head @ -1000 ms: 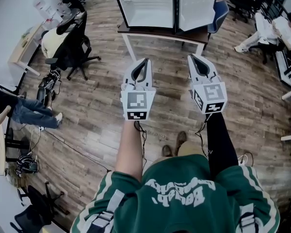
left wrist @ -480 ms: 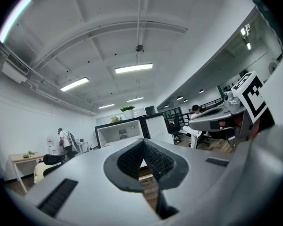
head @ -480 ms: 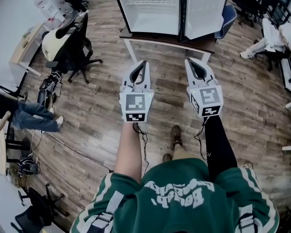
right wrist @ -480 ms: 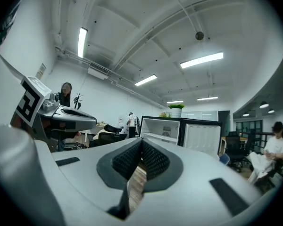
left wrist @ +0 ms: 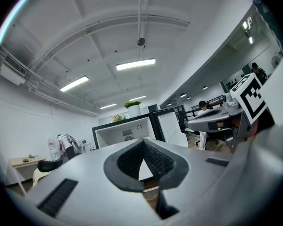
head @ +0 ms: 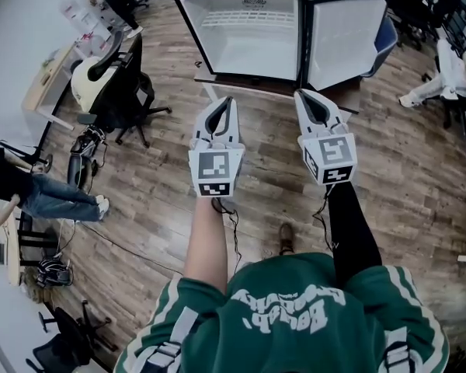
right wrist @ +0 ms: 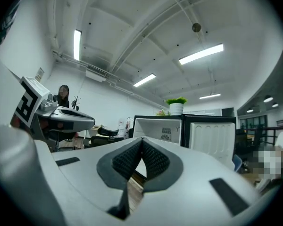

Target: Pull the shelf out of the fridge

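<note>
Holding your left claw [head: 227, 101] with its jaws pressed together on nothing, you are standing well short of the fridge [head: 248, 53]. It is sitting open on the table [head: 252, 85] ahead, with the shelf [head: 245, 18] lying inside. Your right claw [head: 303, 95] is likewise closed and empty. Reaching in like this, you are risking ramming the shelf's wire edge instead of gripping it, or clipping the open door [head: 346, 29].
</note>
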Demonstrator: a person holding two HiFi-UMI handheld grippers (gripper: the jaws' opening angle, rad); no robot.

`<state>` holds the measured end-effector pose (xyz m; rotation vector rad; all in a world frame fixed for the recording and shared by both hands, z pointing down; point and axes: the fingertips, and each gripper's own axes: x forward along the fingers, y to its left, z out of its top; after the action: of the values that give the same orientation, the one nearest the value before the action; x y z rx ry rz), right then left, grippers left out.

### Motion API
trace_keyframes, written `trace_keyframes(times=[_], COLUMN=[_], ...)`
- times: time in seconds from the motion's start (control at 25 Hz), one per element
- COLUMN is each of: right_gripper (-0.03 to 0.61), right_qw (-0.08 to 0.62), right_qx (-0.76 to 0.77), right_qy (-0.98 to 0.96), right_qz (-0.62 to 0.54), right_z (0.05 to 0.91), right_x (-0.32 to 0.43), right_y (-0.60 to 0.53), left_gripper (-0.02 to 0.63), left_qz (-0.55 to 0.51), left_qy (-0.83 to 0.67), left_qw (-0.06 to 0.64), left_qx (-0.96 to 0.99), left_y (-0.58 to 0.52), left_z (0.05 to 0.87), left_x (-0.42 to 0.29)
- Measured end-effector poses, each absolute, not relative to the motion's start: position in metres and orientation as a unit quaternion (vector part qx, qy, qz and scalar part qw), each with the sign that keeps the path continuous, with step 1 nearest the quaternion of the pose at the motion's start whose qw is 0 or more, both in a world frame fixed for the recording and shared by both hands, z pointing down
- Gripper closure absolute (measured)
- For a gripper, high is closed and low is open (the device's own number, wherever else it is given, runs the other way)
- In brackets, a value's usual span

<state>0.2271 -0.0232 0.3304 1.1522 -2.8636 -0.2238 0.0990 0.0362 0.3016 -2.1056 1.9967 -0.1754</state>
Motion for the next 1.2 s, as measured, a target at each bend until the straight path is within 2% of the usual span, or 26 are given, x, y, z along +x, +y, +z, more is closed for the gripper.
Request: trace_keyframes(times=[0.64,1.2], right_gripper=[0.569,0.569], right_qw=[0.020,0.033], right_qx=[0.354,0.413], right_qy=[-0.933,-0.909], right_qz=[-0.059,-0.051], right_z=[0.339,0.351], right_x=[0.168,0.087], right_y=[-0.119,-0.219], left_gripper=[0.597,0.597], left_qz=[-0.078,-0.071], left_qy=[0.694,0.645], left_qw=[0.111,0.116], left_qx=[-0.707,-0.752], left_y=[-0.054,-0.170], left_z=[0.312,0.317], left_x=[0.042,-0.041])
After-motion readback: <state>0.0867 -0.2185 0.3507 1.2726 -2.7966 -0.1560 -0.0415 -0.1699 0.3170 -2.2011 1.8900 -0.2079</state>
